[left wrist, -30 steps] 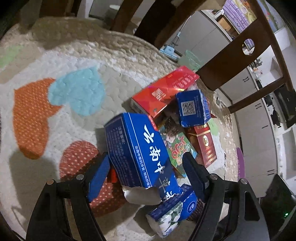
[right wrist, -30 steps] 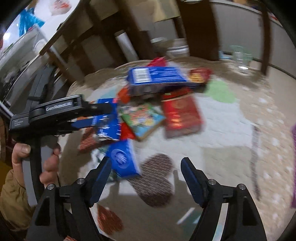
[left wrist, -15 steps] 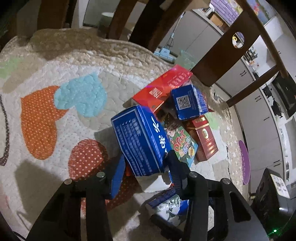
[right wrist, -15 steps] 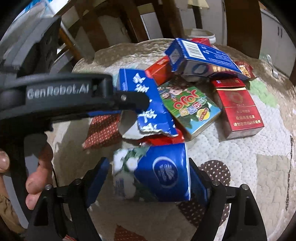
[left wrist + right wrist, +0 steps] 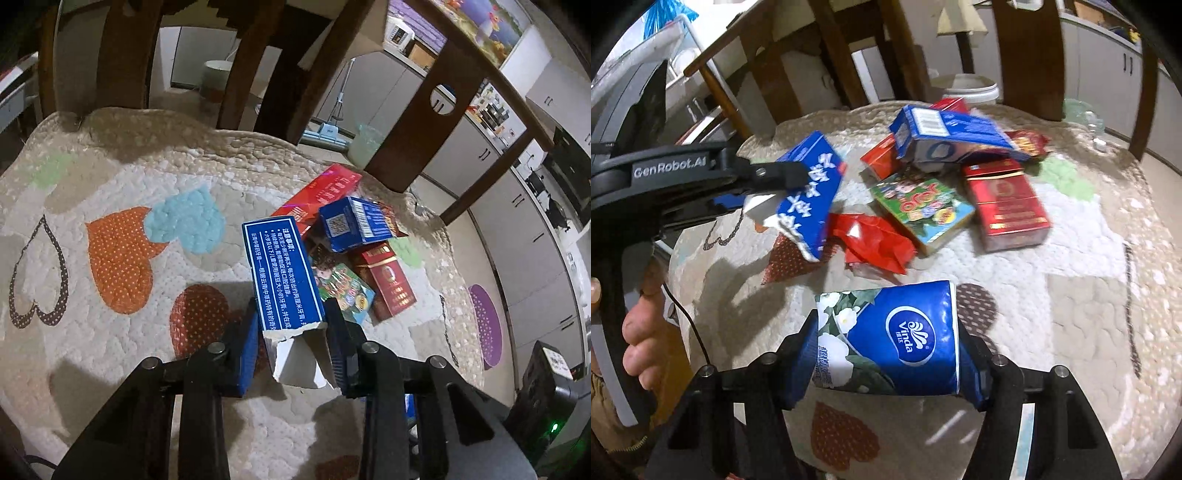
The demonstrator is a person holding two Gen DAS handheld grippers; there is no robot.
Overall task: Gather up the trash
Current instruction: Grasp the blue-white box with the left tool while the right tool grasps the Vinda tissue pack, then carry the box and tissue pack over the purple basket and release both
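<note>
A torn blue toothpaste box (image 5: pixel 280 273) stands tilted off the heart-patterned quilt (image 5: pixel 110 184). My left gripper (image 5: pixel 292 314) is closing, and its pads press on the box's ragged white end. The right wrist view shows the same box (image 5: pixel 812 184) held above the quilt. My right gripper (image 5: pixel 886 325) is closing on a blue Vinda tissue pack (image 5: pixel 897 343), with both pads against the pack's ends. More trash lies behind: a crumpled red wrapper (image 5: pixel 875 243), a green picture box (image 5: pixel 923 206), a red cigarette pack (image 5: pixel 1008 206) and a blue carton (image 5: pixel 945 136).
A long red box (image 5: pixel 321 192) lies at the far edge of the pile. Dark wooden chair legs (image 5: pixel 424 122) stand around the quilt's far side, and a white bucket (image 5: pixel 971 92) sits behind them. A person's hand (image 5: pixel 639 332) holds the left gripper's handle.
The left jaws closed on the blue box and raised it off the pile. The right gripper moved over the tissue pack and its jaws narrowed onto it.
</note>
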